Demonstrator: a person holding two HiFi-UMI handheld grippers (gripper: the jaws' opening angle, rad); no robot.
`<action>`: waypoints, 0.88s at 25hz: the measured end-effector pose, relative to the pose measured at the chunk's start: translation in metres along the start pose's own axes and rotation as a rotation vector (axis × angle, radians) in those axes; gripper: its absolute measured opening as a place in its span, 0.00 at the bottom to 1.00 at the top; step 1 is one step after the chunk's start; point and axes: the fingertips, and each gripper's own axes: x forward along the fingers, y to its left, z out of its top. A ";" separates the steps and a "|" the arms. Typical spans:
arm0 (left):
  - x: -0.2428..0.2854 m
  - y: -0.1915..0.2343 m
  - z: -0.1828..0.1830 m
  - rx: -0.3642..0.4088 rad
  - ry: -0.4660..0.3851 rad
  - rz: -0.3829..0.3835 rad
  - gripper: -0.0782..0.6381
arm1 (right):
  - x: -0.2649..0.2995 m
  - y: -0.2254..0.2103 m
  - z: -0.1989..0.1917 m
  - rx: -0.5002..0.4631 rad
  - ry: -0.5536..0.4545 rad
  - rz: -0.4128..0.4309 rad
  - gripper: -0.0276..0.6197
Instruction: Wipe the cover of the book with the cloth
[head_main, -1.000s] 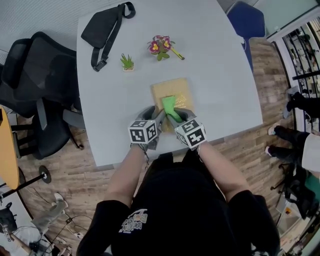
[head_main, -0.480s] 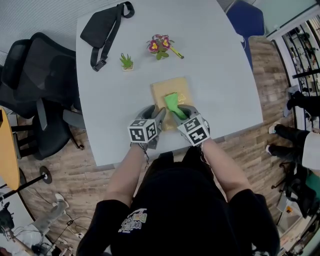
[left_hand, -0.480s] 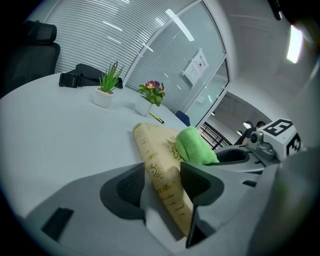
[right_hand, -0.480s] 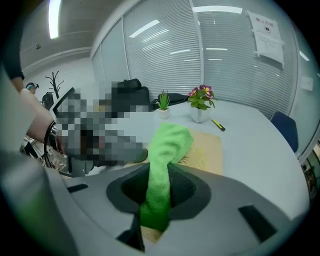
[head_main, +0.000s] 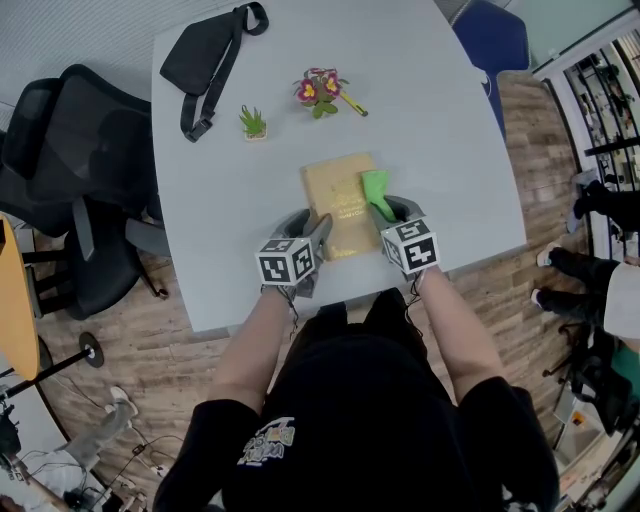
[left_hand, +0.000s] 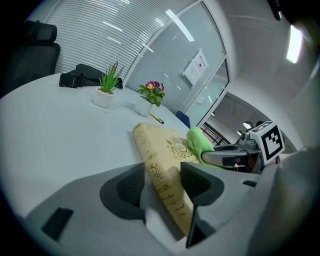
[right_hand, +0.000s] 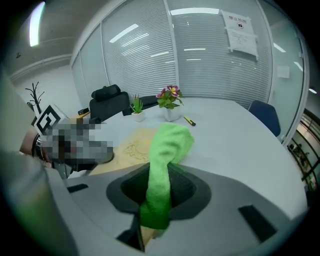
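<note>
A tan book (head_main: 341, 203) with gold ornament lies flat on the white table (head_main: 420, 100); the same book (left_hand: 165, 165) (right_hand: 131, 145) fills the near field of both gripper views. My left gripper (head_main: 316, 236) (left_hand: 162, 182) is shut on the book's near left corner and spine. The green cloth (head_main: 376, 192) (right_hand: 162, 165) (left_hand: 199, 144) is pinched in my right gripper (head_main: 391, 212) (right_hand: 159, 192), which is shut on it. The cloth's free end rests at the book's right edge, partly over the table.
Behind the book stand a small green plant in a white pot (head_main: 254, 125), a pot of pink flowers (head_main: 320, 92) and a yellow pen (head_main: 352, 106). A black bag (head_main: 205, 55) lies at the far left. Black office chairs (head_main: 70, 180) stand left of the table, a blue chair (head_main: 492, 40) far right.
My right gripper has slid the green cloth rightwards across the cover, from the book's middle to its right edge. The left gripper and the book have stayed put.
</note>
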 end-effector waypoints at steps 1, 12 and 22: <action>0.000 0.000 0.000 0.000 0.000 0.000 0.42 | 0.000 -0.005 0.000 0.004 0.001 -0.016 0.19; 0.000 0.000 0.000 0.003 0.000 0.002 0.42 | -0.014 -0.040 0.003 0.028 0.014 -0.185 0.19; 0.000 0.000 0.000 -0.003 0.005 -0.001 0.42 | -0.019 0.053 -0.001 0.002 -0.025 0.026 0.19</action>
